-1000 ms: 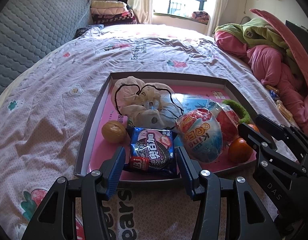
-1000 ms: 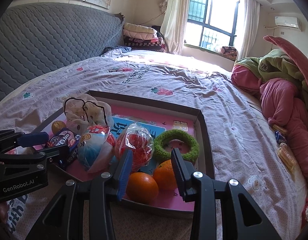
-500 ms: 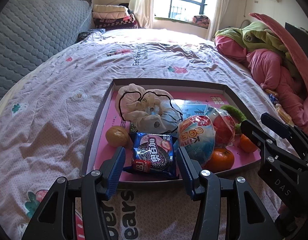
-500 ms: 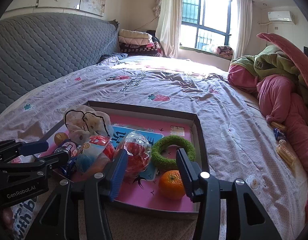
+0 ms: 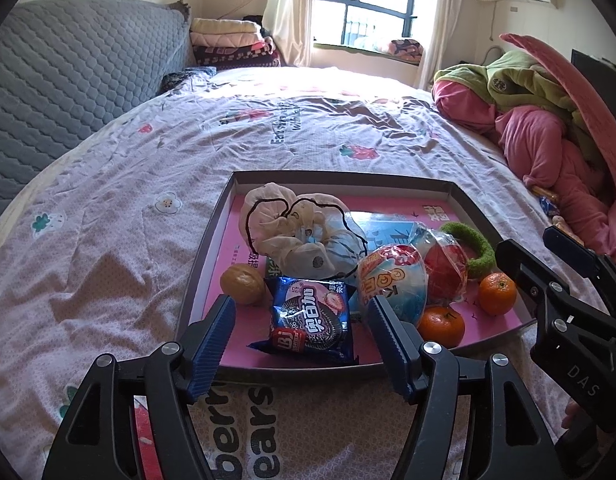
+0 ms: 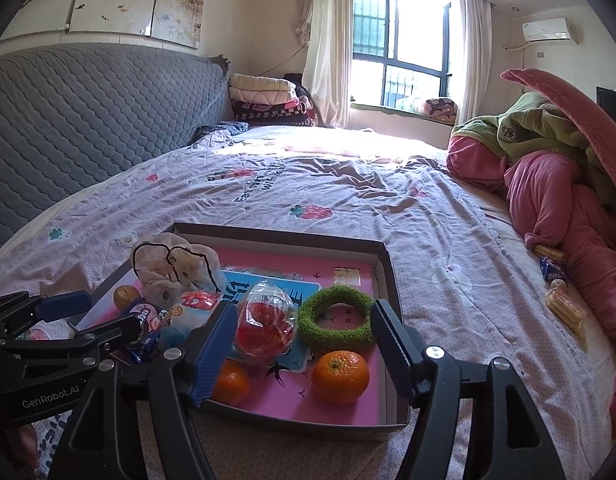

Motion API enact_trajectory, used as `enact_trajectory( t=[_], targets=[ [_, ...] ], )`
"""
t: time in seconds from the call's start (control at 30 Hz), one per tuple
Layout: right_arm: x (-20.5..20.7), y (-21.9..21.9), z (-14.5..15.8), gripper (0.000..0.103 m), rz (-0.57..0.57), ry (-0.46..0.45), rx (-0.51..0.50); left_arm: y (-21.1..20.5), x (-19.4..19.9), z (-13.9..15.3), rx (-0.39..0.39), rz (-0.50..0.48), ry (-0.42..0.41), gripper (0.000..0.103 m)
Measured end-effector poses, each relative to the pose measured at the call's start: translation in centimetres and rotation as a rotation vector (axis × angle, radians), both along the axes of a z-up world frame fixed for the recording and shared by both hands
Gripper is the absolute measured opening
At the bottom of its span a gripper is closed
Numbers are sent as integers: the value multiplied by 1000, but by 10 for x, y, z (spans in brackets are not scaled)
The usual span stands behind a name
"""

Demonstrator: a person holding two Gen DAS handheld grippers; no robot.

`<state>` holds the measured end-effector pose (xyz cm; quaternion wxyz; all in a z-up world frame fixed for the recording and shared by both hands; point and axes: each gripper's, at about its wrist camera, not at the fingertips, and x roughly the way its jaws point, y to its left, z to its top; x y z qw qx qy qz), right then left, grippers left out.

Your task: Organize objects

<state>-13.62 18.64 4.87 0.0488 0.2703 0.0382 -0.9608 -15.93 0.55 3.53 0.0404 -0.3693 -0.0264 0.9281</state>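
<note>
A pink-lined box tray (image 5: 207,236) (image 6: 389,280) lies on the bed. It holds a cream cloth pouch (image 5: 300,228) (image 6: 176,272), a walnut (image 5: 242,284), a blue cookie packet (image 5: 312,320), a blue-and-red egg-shaped snack (image 5: 392,280), a red wrapped snack (image 5: 446,272) (image 6: 266,322), a green fuzzy ring (image 5: 474,246) (image 6: 336,318) and two oranges (image 5: 442,326) (image 5: 497,294) (image 6: 340,372). My left gripper (image 5: 302,340) is open and empty, just above the tray's near edge over the cookie packet. My right gripper (image 6: 302,350) is open and empty above the oranges.
A flowered bedsheet (image 5: 148,152) covers the bed. A grey quilted headboard (image 5: 68,76) stands at left. Pink and green bedding (image 6: 548,168) is piled at right, with small snack packets (image 6: 562,300) beside it. Folded blankets (image 6: 264,96) sit by the window.
Both grippers have drawn back and risen from the tray. The right gripper's oranges now lie apart on the tray floor, one having rolled right.
</note>
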Motion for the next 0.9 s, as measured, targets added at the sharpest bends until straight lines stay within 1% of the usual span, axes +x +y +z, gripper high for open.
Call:
enact_trajectory(
  t=[0.07, 0.23, 0.47, 0.57, 0.63, 0.73, 0.9],
  targets=[
    [3, 1, 4, 73, -2, 13, -9, -2, 3, 5, 9, 10, 16, 75],
    [13, 0, 14, 77, 7, 36, -16, -4, 16, 17, 20, 31, 65, 77],
    [27, -3, 23, 82, 22, 64, -23, -3, 33, 28, -15, 44, 124, 78],
    [33, -5, 24, 82, 33, 67, -25, -3, 38, 27, -17, 39, 114, 78],
    [37, -6, 25, 83, 42, 66, -29, -1, 39, 24, -33, 40, 92, 78],
    [42, -8, 25, 87, 51, 63, -24, 0, 43, 21, -50, 42, 84, 78],
    [45, -8, 22, 87, 50, 51, -41, -3, 48, 17, -37, 39, 70, 78]
  ],
)
